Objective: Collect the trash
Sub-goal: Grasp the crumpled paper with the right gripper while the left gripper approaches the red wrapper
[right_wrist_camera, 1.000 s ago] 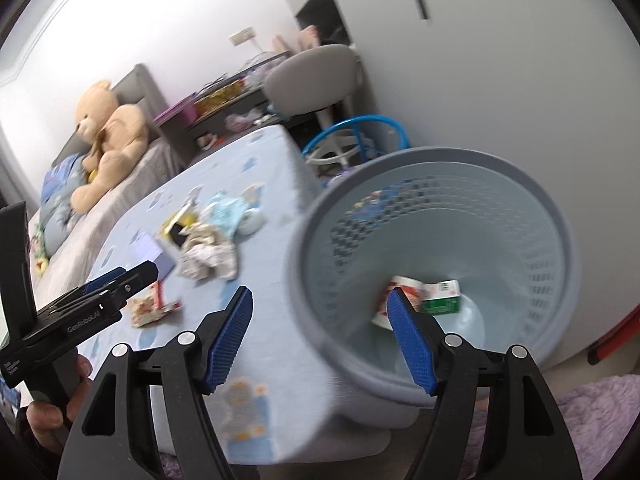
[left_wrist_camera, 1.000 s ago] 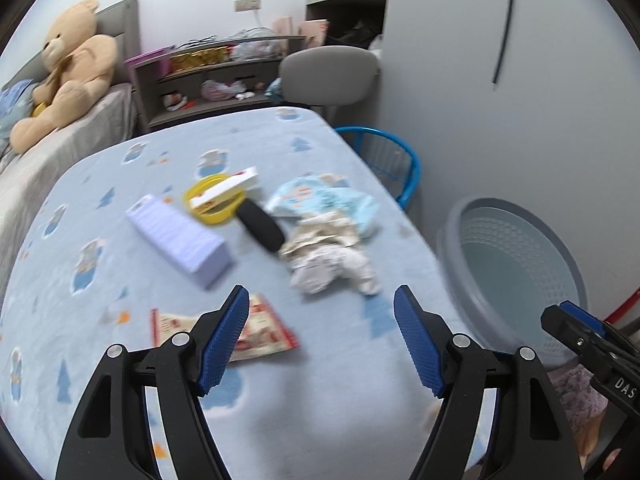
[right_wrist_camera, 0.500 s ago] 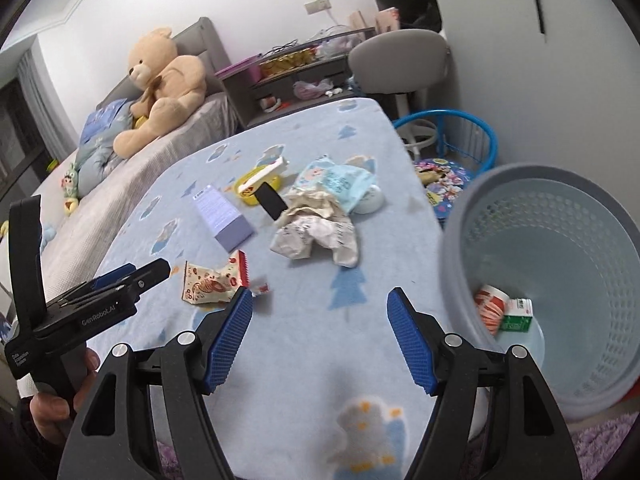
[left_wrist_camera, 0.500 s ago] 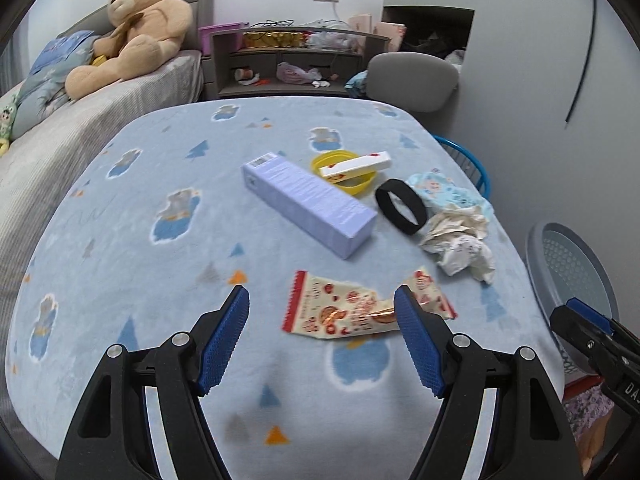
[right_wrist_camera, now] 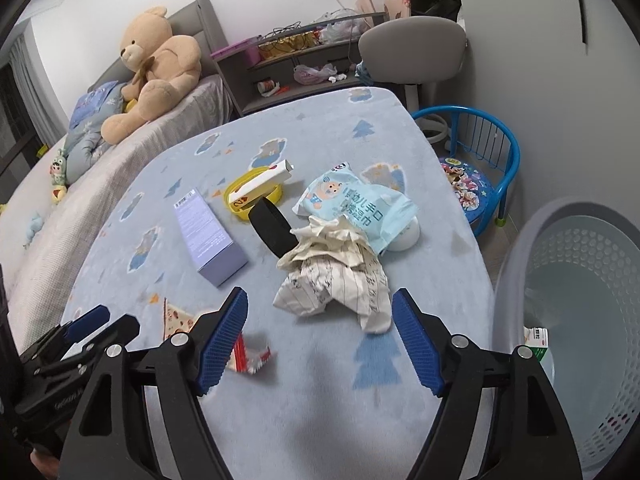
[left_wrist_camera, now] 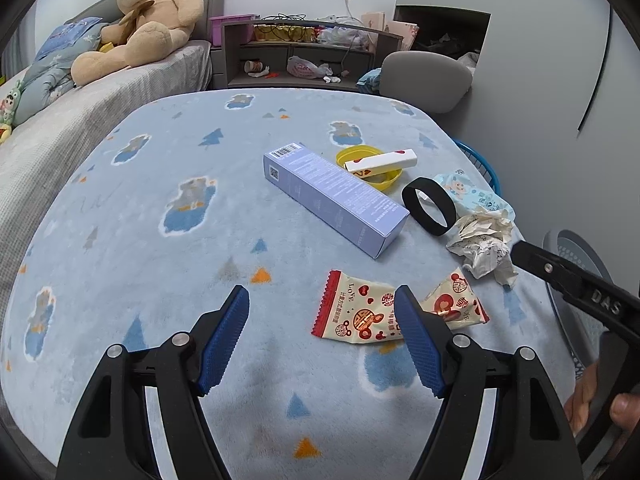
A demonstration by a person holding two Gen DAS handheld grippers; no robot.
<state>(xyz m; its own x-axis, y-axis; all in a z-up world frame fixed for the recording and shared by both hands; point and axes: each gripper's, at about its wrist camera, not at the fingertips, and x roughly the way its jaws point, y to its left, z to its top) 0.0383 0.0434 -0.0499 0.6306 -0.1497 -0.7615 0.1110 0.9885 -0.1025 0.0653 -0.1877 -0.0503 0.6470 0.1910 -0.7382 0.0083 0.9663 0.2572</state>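
Only stuff I could read: "LOVE" printed on the red-and-white snack wrapper (left_wrist_camera: pixel 362 312), and "DAS" stamped on the right gripper (left_wrist_camera: pixel 524 257). The lilac box (left_wrist_camera: pixel 336 196) print was too tiny.

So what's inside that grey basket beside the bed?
In the right wrist view, the grey basket holds a small green and white carton near the bottom. The gripper's black arm hides the rest of the carton, and the near wall covers part of the floor.

Crumpled white lined paper wad (right_wrist_camera: pixel 336 280) lies near the blanket's right edge; grey perforated plastic basket (right_wrist_camera: pixel 580 280) stands right, a small carton inside.
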